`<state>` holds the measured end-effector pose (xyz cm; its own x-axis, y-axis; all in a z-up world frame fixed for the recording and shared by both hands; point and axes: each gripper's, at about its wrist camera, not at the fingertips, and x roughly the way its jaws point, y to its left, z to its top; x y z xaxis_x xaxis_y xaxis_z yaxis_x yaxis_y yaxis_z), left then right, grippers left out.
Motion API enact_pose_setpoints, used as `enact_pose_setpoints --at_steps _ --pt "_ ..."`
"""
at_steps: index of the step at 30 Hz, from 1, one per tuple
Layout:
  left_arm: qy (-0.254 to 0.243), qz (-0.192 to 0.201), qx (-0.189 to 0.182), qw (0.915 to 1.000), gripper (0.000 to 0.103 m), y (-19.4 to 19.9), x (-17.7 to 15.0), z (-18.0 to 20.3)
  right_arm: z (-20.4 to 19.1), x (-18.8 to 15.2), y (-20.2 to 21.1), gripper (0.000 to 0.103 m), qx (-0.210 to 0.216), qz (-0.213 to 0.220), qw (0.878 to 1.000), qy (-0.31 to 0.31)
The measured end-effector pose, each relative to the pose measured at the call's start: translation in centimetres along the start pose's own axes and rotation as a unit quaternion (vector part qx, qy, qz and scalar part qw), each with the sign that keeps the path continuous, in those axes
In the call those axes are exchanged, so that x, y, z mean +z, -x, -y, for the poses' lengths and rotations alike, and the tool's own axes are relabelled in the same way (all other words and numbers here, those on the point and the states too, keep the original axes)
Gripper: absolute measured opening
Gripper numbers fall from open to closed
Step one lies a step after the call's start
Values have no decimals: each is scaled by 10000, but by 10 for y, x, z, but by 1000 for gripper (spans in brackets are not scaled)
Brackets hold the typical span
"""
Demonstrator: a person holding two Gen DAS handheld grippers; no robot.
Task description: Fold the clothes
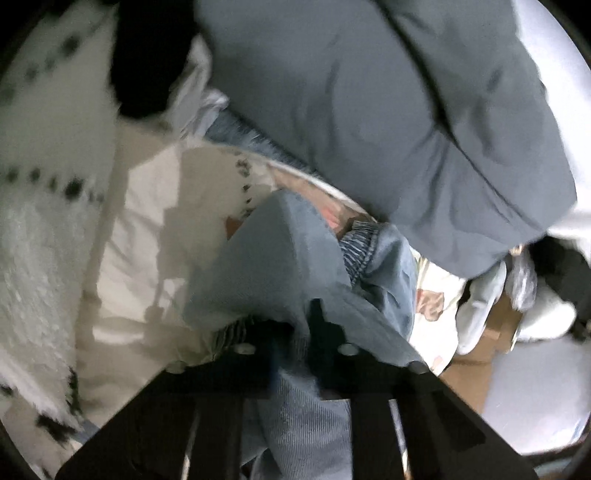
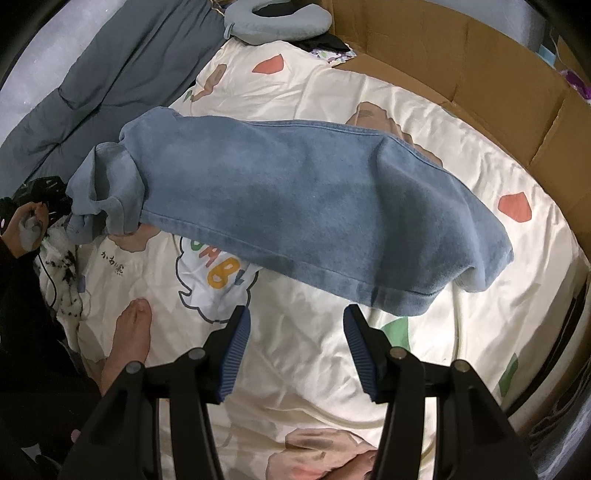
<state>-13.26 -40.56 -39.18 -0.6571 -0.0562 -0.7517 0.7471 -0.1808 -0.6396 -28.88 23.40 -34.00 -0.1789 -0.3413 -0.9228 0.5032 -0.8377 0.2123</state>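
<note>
The left tool (image 1: 295, 332) pinches the jeans (image 2: 295, 206) by 1 end; the right tool (image 2: 295, 350) gapes wide. The hanging denim could slip free and crumple on the bed (image 2: 332, 369).

The cream printed sheet (image 2: 317, 373) lies bare ahead of the right gripper (image 2: 295, 350), whose jaws stand apart; the blue jeans (image 2: 295, 199) span the sheet beyond; a bare foot (image 2: 129, 339) rests near on the left; a cardboard wall (image 2: 480, 74) bounds the right; a grey duvet (image 2: 110, 74) bounds the far left; a neck pillow (image 2: 277, 22) lies at the top.
</note>
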Motion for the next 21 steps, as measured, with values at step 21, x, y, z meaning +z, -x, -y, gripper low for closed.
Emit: enact_pose_setpoints --at_steps 21 --pt "-1954 -196 -873 9766 4 106 -84 146 -4 24 56 50 208 685 9967 -390"
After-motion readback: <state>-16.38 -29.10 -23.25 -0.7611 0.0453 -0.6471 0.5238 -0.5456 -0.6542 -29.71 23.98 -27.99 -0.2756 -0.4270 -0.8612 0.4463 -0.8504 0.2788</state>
